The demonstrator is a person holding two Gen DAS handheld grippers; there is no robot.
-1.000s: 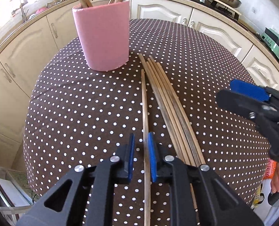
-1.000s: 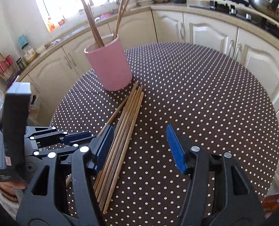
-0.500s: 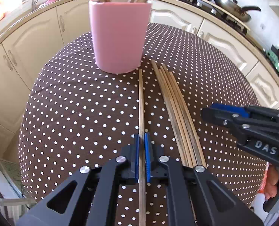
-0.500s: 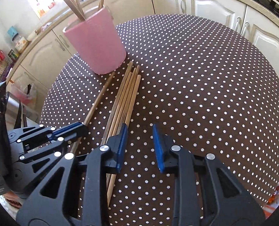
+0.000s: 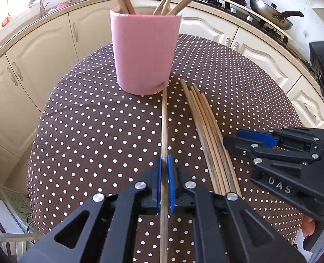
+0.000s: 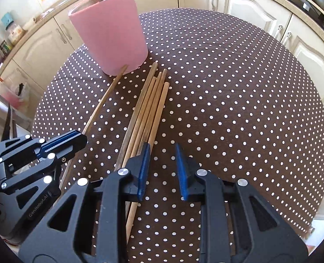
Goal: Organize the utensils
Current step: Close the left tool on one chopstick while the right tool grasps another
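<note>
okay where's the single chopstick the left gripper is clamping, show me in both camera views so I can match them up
Left wrist: the chopstick runs up the centre, from the left gripper to the cup's base.
Right wrist: the same chopstick slants on the left, from the left gripper up to the cup.
Shared landmark: the pink cup, where its far tip points in both views.

Under me is a round table [image 5: 96, 131] in a brown cloth with white dots. On it stands a pink holder [image 5: 144, 52], upright — just beside its base, a bundle of wooden chopsticks [image 6: 148, 107] lies flat on the cloth.
</note>
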